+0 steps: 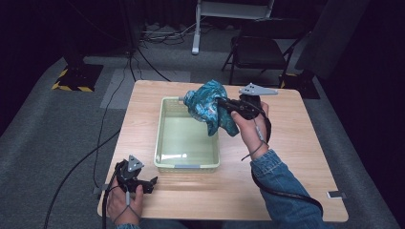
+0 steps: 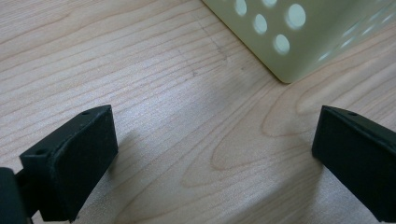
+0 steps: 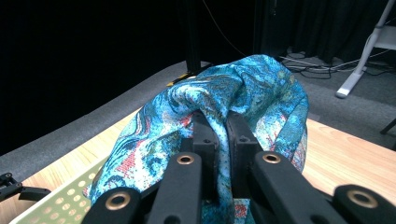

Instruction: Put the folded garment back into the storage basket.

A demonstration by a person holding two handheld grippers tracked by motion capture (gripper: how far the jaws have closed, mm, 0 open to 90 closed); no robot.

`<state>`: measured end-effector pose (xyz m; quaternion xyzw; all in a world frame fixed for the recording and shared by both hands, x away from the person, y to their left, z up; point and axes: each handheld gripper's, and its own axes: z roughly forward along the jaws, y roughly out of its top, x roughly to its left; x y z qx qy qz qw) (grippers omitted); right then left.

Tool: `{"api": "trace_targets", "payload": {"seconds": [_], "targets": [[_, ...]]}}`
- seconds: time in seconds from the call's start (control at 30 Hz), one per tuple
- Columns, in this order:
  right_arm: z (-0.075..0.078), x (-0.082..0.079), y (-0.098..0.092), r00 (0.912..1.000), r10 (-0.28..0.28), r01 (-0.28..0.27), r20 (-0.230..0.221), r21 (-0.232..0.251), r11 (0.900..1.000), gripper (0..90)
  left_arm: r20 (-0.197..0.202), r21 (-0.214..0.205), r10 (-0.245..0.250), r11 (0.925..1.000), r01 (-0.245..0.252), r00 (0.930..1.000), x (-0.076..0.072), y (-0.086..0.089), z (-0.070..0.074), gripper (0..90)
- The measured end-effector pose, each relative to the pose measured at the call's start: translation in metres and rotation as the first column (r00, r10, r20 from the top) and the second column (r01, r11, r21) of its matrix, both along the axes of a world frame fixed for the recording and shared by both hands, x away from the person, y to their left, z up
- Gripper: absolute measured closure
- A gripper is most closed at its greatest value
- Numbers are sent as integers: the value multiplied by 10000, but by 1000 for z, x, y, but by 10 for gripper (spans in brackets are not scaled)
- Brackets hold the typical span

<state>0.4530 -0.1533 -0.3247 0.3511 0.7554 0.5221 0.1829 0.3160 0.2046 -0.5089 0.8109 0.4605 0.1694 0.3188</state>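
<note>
Worktop: pale wood, carrying one pale green perforated basket, which is empty.
Cloth: turquoise patterned fabric, bunched, hanging above the basket's far right corner, clear of the worktop.
Right gripper: jaws clamped tight on a fold of the cloth, fabric draped over both.
Left gripper: jaws wide, empty, resting near the basket's near left corner.
Step in hand: judged as carrying the cloth over the basket.
Next move: lower over the basket, then release.

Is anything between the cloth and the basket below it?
Nothing visible. The teal cloth, pinched in the right hand-held gripper, hangs over the far right corner of the pale green basket, whose inside looks empty.
</note>
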Motion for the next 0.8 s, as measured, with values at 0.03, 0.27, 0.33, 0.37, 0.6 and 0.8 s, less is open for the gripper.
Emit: {"api": "trace_targets", "payload": {"seconds": [0.03, 0.27, 0.33, 0.37, 0.6, 0.8], "targets": [[-1, 1, 4, 10000, 28, -28, -31, -20, 10000, 847, 3, 1, -8, 10000, 8, 10000, 0, 0, 0, 3], [-10, 5, 24, 9996, 179, -182, -200, -104, 9998, 847, 22, -6, 10, 10000, -10, 10000, 0, 0, 0, 3], [-13, 7, 29, 9995, 199, -202, -257, -121, 9997, 846, 26, -13, 23, 10000, -23, 10000, 0, 0, 0, 3], [-13, 7, 31, 9994, 208, -212, -261, -135, 9997, 846, 24, -2, 13, 10000, -13, 10000, 0, 0, 0, 3], [-26, 11, 43, 9982, 256, -266, -538, -186, 9995, 846, 24, -10, 19, 10000, -19, 10000, 0, 0, 0, 3], [-33, 14, 50, 9966, 230, -242, -785, -144, 9996, 846, 27, 1, 14, 10000, -14, 10000, 0, 0, 0, 3]]}}
